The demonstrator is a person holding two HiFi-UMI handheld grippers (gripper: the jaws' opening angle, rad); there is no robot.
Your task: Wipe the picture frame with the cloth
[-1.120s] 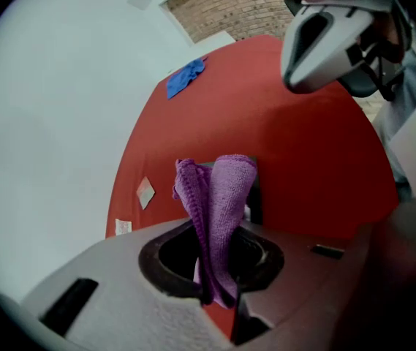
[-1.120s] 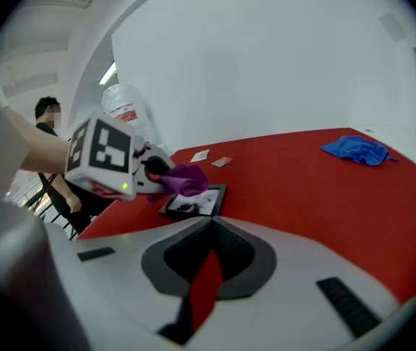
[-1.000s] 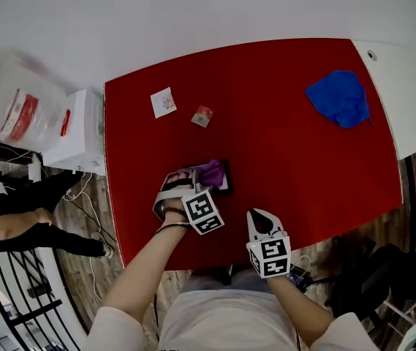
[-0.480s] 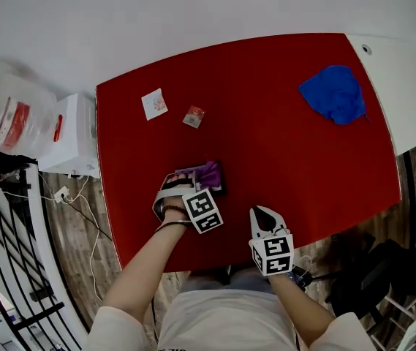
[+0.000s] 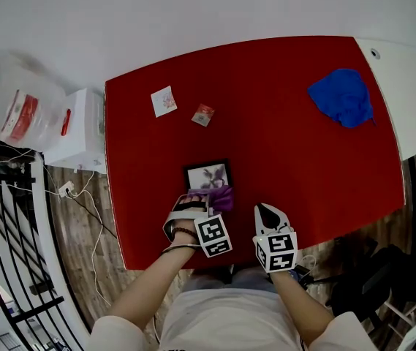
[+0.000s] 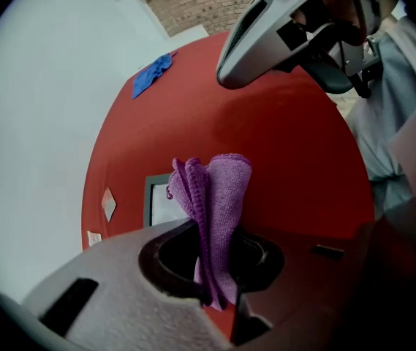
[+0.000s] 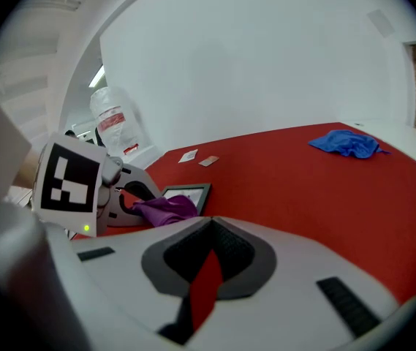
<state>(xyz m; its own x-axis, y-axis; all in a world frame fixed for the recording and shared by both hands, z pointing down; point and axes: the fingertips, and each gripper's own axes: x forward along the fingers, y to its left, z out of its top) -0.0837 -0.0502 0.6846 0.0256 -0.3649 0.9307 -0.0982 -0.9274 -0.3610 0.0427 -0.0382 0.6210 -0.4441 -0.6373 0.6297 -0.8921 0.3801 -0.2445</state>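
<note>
Left gripper (image 6: 218, 234) clamped on the cloth (image 6: 221, 185): purple folds pinched deep between the jaws, free end bunched beyond the tips, probably to offer a soft pad and to keep hard plastic off the glass. In the head view, left gripper (image 5: 206, 197) low at the near edge of the frame (image 5: 208, 174), with the cloth (image 5: 221, 196) over the near right corner; contact with the glass likely, but not certain from any view. Frame flat and face up on the table (image 5: 303, 167), close to the front edge and within easy reach, a pose suited to wiping with short strokes across the glass. Right gripper (image 7: 211, 224) with jaws together on nothing, only a thin red sliver of table between them. In the head view, right gripper (image 5: 268, 212) low, just right of the left one and apart from the frame, probably held in reserve to steady the frame against sliding. Judged stage: wiping at or near its start, most of the picture uncovered. Well apart and not in play: a blue rag (image 5: 341, 97) near the far right corner, a white card (image 5: 164, 102) and a red card (image 5: 202, 115) toward the far left.
</note>
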